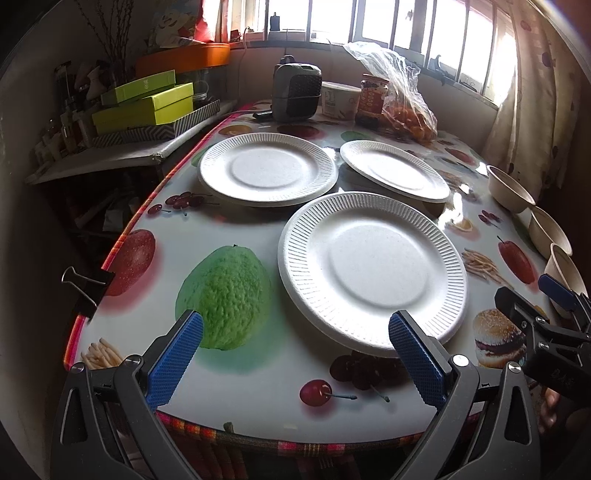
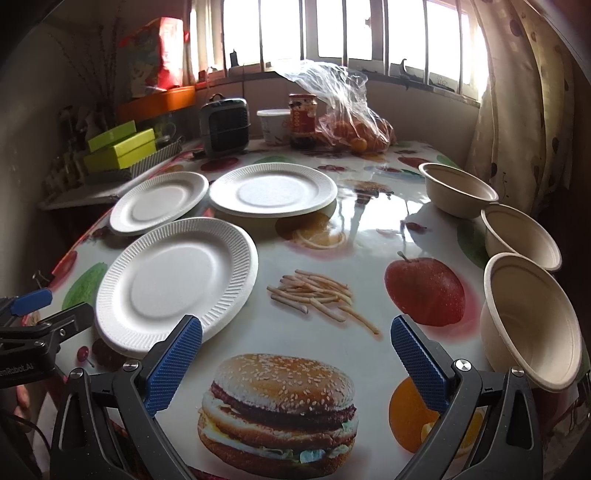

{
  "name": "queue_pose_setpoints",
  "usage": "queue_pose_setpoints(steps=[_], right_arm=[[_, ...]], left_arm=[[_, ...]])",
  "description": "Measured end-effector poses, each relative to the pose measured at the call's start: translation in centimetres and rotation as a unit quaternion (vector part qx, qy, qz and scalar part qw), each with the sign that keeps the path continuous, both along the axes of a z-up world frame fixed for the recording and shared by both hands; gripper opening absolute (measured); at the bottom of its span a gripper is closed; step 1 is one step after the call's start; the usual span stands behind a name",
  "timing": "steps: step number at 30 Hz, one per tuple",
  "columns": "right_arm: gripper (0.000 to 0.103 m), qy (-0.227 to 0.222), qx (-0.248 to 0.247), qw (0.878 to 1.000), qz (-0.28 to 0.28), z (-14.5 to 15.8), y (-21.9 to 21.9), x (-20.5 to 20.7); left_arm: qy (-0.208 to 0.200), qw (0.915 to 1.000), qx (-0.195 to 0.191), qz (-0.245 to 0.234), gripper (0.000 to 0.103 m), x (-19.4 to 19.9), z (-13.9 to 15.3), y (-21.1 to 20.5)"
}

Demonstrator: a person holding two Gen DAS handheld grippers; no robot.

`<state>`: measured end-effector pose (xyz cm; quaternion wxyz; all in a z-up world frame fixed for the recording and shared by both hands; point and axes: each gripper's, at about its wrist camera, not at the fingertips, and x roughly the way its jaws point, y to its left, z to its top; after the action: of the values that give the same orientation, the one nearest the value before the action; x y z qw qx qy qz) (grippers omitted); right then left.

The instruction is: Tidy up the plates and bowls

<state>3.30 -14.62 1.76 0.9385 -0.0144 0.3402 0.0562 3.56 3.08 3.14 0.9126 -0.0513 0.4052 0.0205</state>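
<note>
**A:** Left wrist view first. What's the left gripper [image 1: 295, 354] doing?

**B:** Jaws spread wide, nothing held. It hangs over the near table edge; its right blue pad overlaps the rim of the nearest paper plate [image 1: 373, 271] in the picture, contact not certain. Reads as lining up for a rim pinch.

**A:** Other plates?

**B:** Two more white ribbed paper plates: far-left plate [image 1: 267, 169] and far-right plate [image 1: 394, 170], laid flat and separate, rims close. My guess: spread out so they can be stacked one at a time. Three tan paper bowls line the right edge; nearest bowl [image 1: 565, 273] sits just behind the right gripper [image 1: 554, 295], which enters from the right.

**A:** Surface?

**B:** Glossy fruit-and-burger print tablecloth [image 1: 229, 229], held by a binder clip [image 1: 86, 286] at the left edge. Slick, so plates would likely slide if nudged.

**A:** Right wrist view?

**B:** The right gripper is wide too, empty, hovering over the printed burger. Nearest plate is at left, the bowls at right in a row, each upright, rims nearly touching. The near one is the likely first pickup for nesting.

**A:** Room?

**B:** Barred window [image 2: 332, 29] backlighting hard, patterned curtain [image 2: 517, 110] right. At the back of the table: small heater [image 2: 225, 125], jar [image 2: 303, 118], bag of oranges [image 2: 351, 122]. Green boxes [image 2: 122, 147] on a side shelf.
</note>
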Motion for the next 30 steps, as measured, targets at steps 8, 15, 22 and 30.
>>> queue_pose_setpoints(steps=[8, 15, 22, 30], right_arm=[[0.103, 0.005, 0.007, 1.0, 0.008, 0.7, 0.7, 2.1], [0.101, 0.019, 0.005, 1.0, 0.019, 0.4, 1.3, 3.9], [0.099, 0.031, 0.007, 0.999, 0.021, 0.1, 1.5, 5.2], [0.099, 0.02, 0.01, 1.0, 0.013, 1.3, 1.0, 6.8]], left_arm=[[0.007, 1.0, -0.003, -0.003, 0.101, 1.9, 0.2, 0.5], [0.026, 0.9994, -0.022, -0.007, 0.096, 3.9, -0.3, 0.8], [0.038, 0.9988, -0.031, -0.006, 0.093, 5.0, -0.6, 1.2], [0.037, 0.9991, -0.021, 0.002, 0.093, 6.6, 0.2, 2.3]])
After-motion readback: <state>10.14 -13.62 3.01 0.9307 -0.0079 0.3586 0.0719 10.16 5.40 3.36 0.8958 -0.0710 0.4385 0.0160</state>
